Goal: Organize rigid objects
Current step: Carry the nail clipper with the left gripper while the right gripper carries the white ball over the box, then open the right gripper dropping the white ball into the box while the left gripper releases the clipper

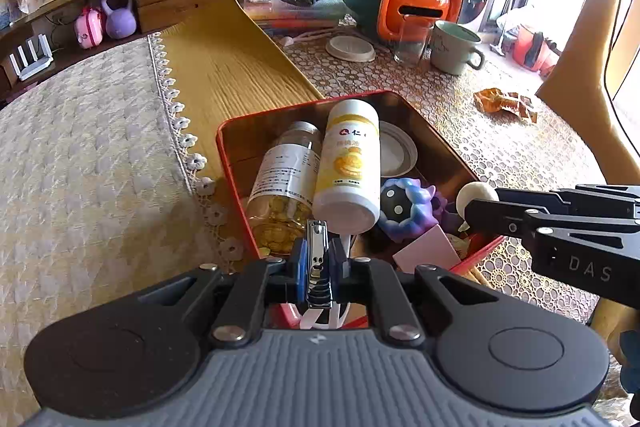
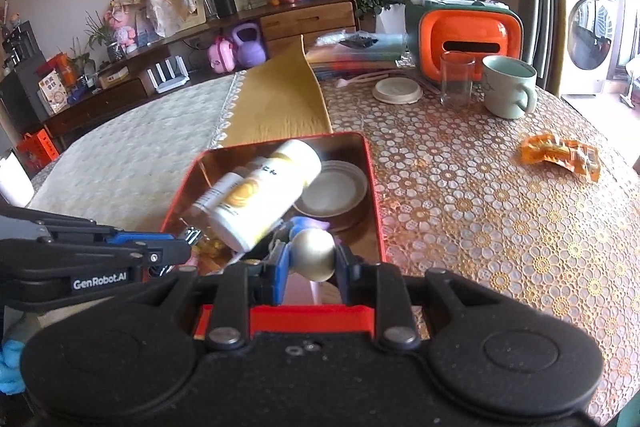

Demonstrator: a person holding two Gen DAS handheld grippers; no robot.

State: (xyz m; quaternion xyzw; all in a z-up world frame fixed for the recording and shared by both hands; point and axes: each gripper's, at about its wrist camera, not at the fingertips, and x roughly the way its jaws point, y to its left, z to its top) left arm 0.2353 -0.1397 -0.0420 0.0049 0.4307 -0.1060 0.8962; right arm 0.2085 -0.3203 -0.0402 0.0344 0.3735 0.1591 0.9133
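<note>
Over the red metal tin (image 1: 424,131), my left fingers (image 1: 318,259) pinch a shiny steel nail clipper (image 1: 317,255) and my right fingers (image 2: 312,259) clamp a cream round ball (image 2: 313,254), both low enough to drop in beside the white plastic bottle (image 1: 350,163).

The nail clipper (image 1: 318,263) shows only partly — its lower end drops behind the left gripper's body. The white bottle (image 1: 349,163) covers one side of the clear capsule bottle (image 1: 282,183) and part of the white lid (image 1: 396,149). The purple toy (image 1: 404,209) hides behind that bottle in the right wrist view. The bottle label's print is too small to read.
</note>
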